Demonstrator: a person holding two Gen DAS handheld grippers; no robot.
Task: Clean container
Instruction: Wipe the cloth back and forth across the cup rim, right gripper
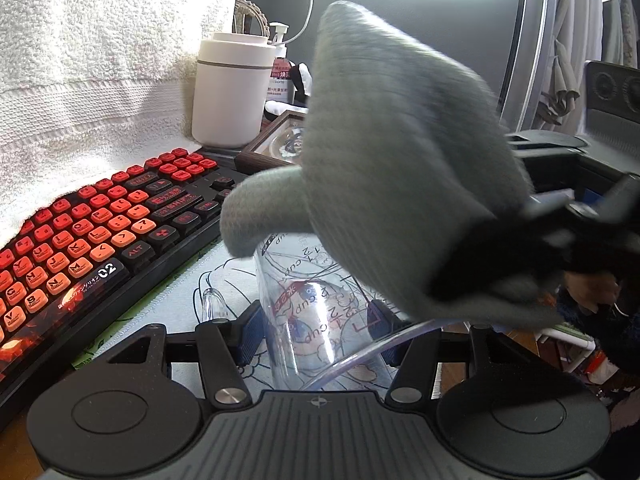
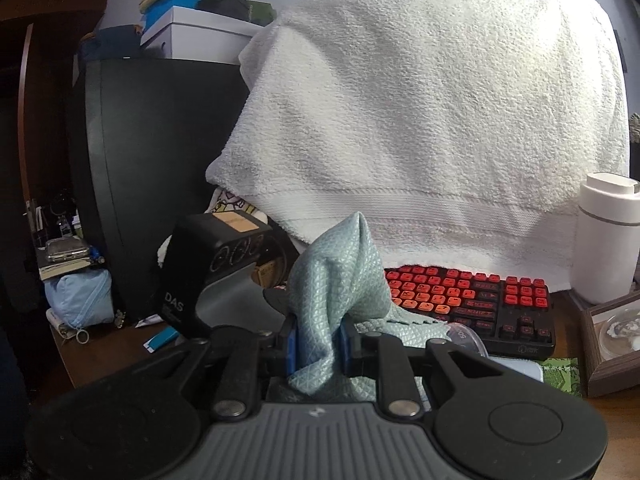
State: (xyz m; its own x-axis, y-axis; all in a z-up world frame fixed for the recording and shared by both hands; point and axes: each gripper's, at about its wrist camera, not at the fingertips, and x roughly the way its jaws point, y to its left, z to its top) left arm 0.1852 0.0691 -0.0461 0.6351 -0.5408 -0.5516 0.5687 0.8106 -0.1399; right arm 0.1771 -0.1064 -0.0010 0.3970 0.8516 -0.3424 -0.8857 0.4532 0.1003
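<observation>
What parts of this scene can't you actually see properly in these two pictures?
- Measuring cup rim: left wrist view, hidden by the grey cloth.
- Right tongs: left wrist view, blurred.
- Cup: right wrist view, almost wholly behind the cloth pinched in those tongs.
- Keyboard: cut off by the left edge.
- Whatever the white towel covers.
</observation>
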